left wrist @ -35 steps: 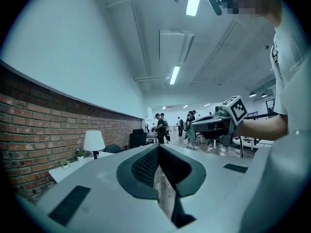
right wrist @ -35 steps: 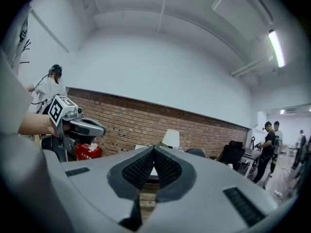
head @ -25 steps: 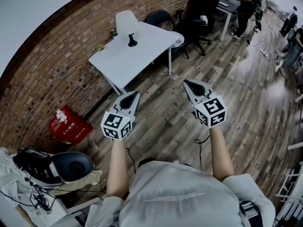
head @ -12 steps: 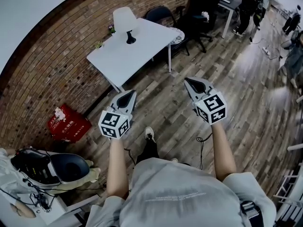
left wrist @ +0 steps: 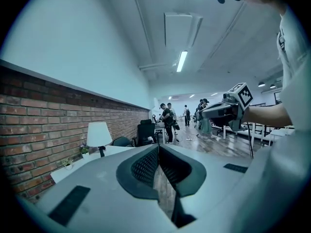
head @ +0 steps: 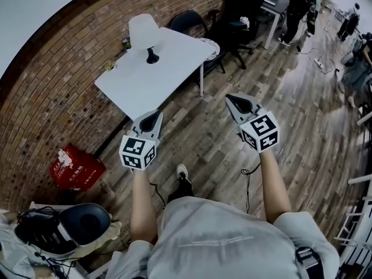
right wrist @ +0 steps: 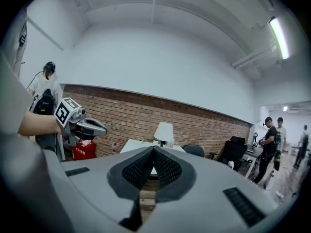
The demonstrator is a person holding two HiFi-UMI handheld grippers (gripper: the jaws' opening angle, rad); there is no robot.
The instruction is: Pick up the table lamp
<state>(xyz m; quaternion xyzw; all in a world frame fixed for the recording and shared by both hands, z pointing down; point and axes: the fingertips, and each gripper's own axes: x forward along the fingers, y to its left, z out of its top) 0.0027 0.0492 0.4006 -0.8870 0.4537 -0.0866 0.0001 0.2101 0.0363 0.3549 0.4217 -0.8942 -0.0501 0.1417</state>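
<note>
White-shaded table lamp [head: 145,35] with a slim dark stem and small dark foot stands upright on the white rectangular table [head: 158,80], at the edge along the brick wall, nearer the far corner. It is well apart from both tools. The left gripper [head: 152,116] and right gripper [head: 233,100] are held out over the wooden floor, each with its jaws together on nothing. The lamp looks light and top-heavy, with a thin shade that would dent, so the rigid stem seems the safer hold.

No legible text or numbers
</note>
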